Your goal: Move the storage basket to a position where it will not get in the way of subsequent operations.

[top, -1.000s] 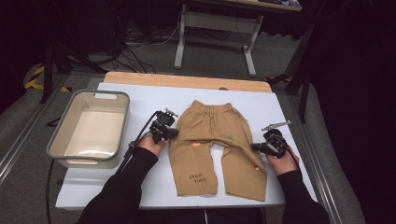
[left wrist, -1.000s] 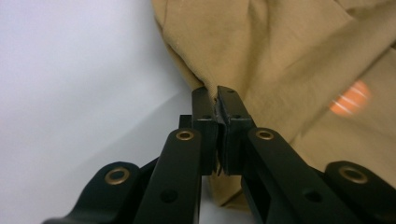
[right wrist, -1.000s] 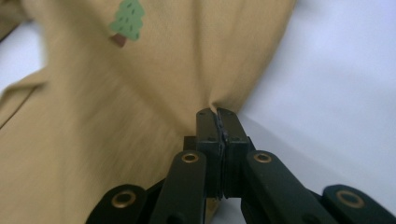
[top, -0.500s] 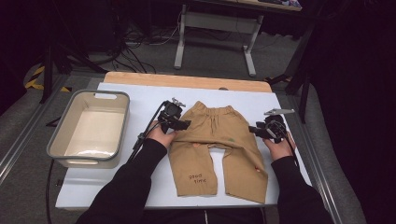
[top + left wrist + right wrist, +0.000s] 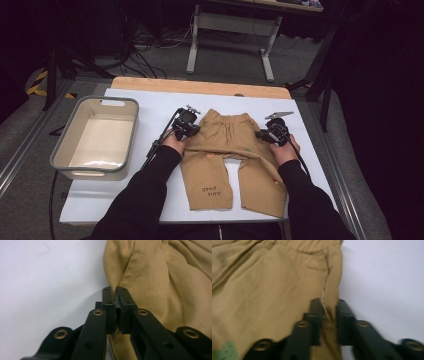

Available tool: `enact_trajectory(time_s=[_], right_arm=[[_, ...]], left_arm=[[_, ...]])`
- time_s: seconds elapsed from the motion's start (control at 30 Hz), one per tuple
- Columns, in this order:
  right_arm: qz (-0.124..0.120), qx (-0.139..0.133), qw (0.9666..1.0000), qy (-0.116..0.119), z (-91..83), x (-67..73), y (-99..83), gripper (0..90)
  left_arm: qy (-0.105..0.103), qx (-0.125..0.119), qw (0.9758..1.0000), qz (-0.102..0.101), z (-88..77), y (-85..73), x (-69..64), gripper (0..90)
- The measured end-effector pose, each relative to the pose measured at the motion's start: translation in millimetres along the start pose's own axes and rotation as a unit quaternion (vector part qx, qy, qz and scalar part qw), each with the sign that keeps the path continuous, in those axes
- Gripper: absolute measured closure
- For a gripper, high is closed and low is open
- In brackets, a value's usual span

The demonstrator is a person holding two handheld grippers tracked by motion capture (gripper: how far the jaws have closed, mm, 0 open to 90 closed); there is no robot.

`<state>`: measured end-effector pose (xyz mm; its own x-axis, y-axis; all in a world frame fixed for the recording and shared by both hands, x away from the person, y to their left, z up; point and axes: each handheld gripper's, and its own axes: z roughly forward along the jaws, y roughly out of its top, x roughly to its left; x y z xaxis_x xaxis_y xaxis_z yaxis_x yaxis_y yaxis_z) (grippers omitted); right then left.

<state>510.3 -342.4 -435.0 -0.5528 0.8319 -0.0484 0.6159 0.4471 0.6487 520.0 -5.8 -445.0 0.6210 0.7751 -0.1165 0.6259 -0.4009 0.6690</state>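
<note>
Tan trousers (image 5: 227,150) lie flat on the white table (image 5: 125,195), waistband at the far end, legs toward the person. My left gripper (image 5: 194,130) is at their left hip. In the left gripper view the trousers (image 5: 162,277) have a side-seam fold pinched in my left gripper (image 5: 116,290), whose jaws have just closed. My right gripper (image 5: 263,135) is at the right hip. In the right gripper view the trousers (image 5: 262,290) have their side edge bunched between the jaws of my right gripper (image 5: 328,302), which have just been closing on it.
A grey bin (image 5: 107,99) with a pale inside stands on the table's left part. A wooden strip (image 5: 200,87) runs along the table's far edge. Metal rails flank the table, and a desk frame stands on the floor beyond.
Both hands have slid away from the person along the trousers' sides, from the thighs to the hips. The right gripper has also come inward to the right edge.
</note>
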Motion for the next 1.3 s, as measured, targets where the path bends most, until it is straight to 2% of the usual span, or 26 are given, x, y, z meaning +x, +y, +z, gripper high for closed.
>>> enact_trajectory(time_s=[0.07, 0.13, 0.17, 0.23, 0.33, 0.37, 0.43, 0.47, 0.5, 0.53, 0.6, 0.7, 0.83, 0.9, 1.0, 1.07, 1.13, 1.2, 1.3], right_arm=[[-0.016, 0.003, 0.9998, -0.007, -4.3, 4.9, 5.1, 84.9], [-0.020, -0.008, 0.9997, -0.010, -11.6, 7.3, 10.5, 85.4], [-0.023, -0.016, 0.9995, -0.013, -15.2, 6.9, 14.3, 85.6], [-0.025, -0.032, 0.9988, -0.027, -22.4, 3.1, 25.5, 86.0], [-0.009, -0.060, 0.9967, -0.054, -28.8, -6.5, 48.9, 85.4], [-0.004, -0.071, 0.9946, -0.076, -28.3, -9.7, 55.5, 81.7], [0.014, -0.087, 0.9880, -0.127, -24.0, -16.6, 62.3, 57.3], [0.031, -0.085, 0.9860, -0.140, -21.6, -19.9, 62.4, 53.5], [0.044, -0.079, 0.9872, -0.131, -20.4, -22.3, 60.5, 53.3], [0.047, -0.069, 0.9889, -0.123, -19.8, -22.4, 57.9, 51.5], [0.029, -0.061, 0.9905, -0.120, -21.3, -17.3, 49.1, 51.0], [0.017, -0.064, 0.9944, -0.083, -32.2, -6.5, 35.3, 52.5], [-0.001, -0.078, 0.9965, -0.030, -54.1, 11.8, 17.5, 51.8], [-0.011, -0.092, 0.9957, -0.007, -65.6, 21.0, 8.4, 49.5], [-0.032, -0.102, 0.9942, 0.007, -77.6, 35.9, -4.9, 42.2], [-0.040, -0.111, 0.9926, 0.031, -82.7, 44.5, -12.9, 38.5], [-0.053, -0.116, 0.9898, 0.063, -84.0, 53.0, -18.9, 33.3], [-0.059, -0.123, 0.9864, 0.091, -82.9, 61.6, -24.5, 30.5], [-0.077, -0.123, 0.9834, 0.109, -78.9, 76.4, -30.1, 26.2]], left_arm=[[0.005, -0.010, 0.9999, 0.003, -5.5, 2.3, 0.0, 87.5], [0.011, -0.025, 0.9996, 0.005, -11.2, 6.1, -0.7, 87.8], [0.020, -0.033, 0.9992, 0.009, -13.4, 9.2, -1.1, 87.9], [0.050, -0.055, 0.9972, 0.014, -16.7, 19.3, 0.0, 88.0], [0.070, -0.091, 0.9934, 0.004, -15.6, 37.1, 7.2, 86.4], [0.072, -0.103, 0.9921, -0.008, -14.6, 40.8, 10.6, 83.4], [0.064, -0.121, 0.9902, -0.026, -15.9, 43.9, 15.4, 62.8], [0.057, -0.120, 0.9908, -0.030, -18.2, 43.5, 15.6, 62.1], [0.048, -0.112, 0.9922, -0.028, -20.2, 42.4, 14.8, 61.1], [0.043, -0.106, 0.9932, -0.023, -22.4, 39.6, 12.3, 60.7], [0.043, -0.102, 0.9939, -0.008, -27.5, 32.1, 7.2, 60.6], [0.023, -0.093, 0.9954, -0.007, -35.7, 18.9, 1.8, 58.8], [0.020, -0.086, 0.9960, 0.011, -49.2, 0.6, -7.3, 56.9], [0.017, -0.093, 0.9952, 0.023, -56.9, -6.8, -12.0, 54.7], [-0.005, -0.107, 0.9940, 0.023, -67.4, -15.2, -17.3, 52.3], [-0.006, -0.107, 0.9938, 0.028, -72.0, -17.8, -19.6, 50.1], [-0.004, -0.105, 0.9939, 0.036, -74.2, -19.6, -19.9, 48.9], [-0.007, -0.099, 0.9945, 0.033, -73.7, -20.5, -17.7, 47.6], [-0.024, -0.101, 0.9943, 0.025, -74.2, -21.8, -14.9, 45.6]])
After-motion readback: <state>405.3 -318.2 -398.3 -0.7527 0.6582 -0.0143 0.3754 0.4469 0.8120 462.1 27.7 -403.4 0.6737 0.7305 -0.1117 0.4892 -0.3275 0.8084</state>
